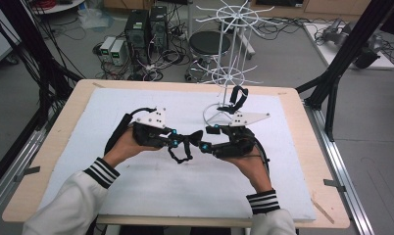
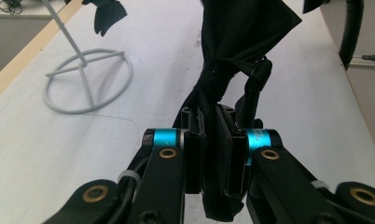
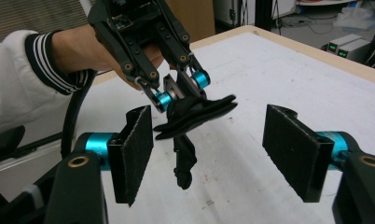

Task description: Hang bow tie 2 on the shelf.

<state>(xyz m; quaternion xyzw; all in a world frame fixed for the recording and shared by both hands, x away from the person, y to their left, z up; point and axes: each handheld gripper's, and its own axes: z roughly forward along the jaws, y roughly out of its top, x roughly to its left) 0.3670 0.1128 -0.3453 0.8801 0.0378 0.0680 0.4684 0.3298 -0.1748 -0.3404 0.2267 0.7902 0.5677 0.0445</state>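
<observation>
My left gripper is shut on a black fabric piece, pinched between its pads above the white mat. A looped strap of the fabric hangs down toward the mat. My right gripper faces it from the right, open, its jaws wide apart and holding nothing. In the right gripper view the left gripper holds the fabric just beyond the open pads. Both grippers hover near the mat's middle, tips close together.
A white wire rack stands on a ring base at the mat's far side, with another black fabric item hanging on it. The wooden table edge frames the mat. Computers and cables lie on the floor beyond.
</observation>
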